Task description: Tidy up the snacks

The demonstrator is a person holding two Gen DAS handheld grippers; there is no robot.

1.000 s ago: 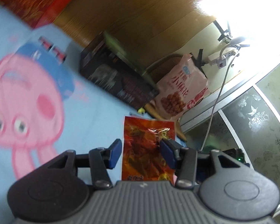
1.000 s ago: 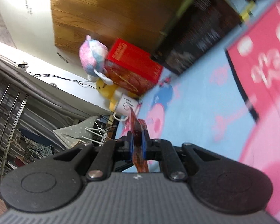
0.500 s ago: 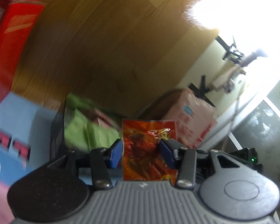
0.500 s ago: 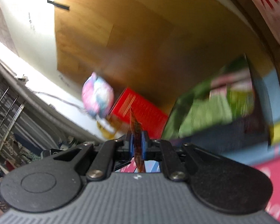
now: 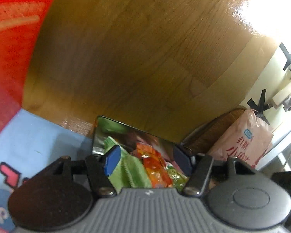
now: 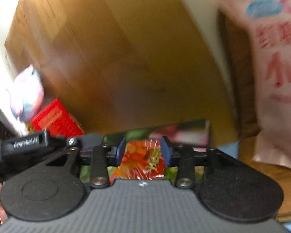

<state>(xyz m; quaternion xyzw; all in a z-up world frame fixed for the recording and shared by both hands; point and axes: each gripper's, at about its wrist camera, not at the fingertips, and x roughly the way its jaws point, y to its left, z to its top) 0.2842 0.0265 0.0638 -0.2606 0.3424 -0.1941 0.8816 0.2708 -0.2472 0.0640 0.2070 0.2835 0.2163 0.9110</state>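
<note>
Over the dark rectangular box [image 5: 99, 134], both hand-held grippers' jaws are opening. Left hand-held gripper [image 5: 146, 158] and right hand-held gripper [image 6: 143, 151] stand apart from the crinkly orange-red foil snack packet [image 6: 143, 161] lying between them.

The floor [image 5: 137, 54] is warm brown wood with plank grain. A bright red box [image 5: 11, 38] bears pale blurred lettering. The mat [image 5: 38, 136] is light blue with pink and dark cartoon print. In the dark box [image 5: 100, 134] lie a green packet [image 5: 130, 170] and an orange-red snack bag [image 6: 141, 159] with gold marks. The big bag [image 5: 244, 141] is pale pink with red characters and a blue badge. The tongs [image 5: 147, 159] are black with blue pads [image 5: 112, 160]. A plush toy [image 6: 26, 95] is pink and pale blue.
</note>
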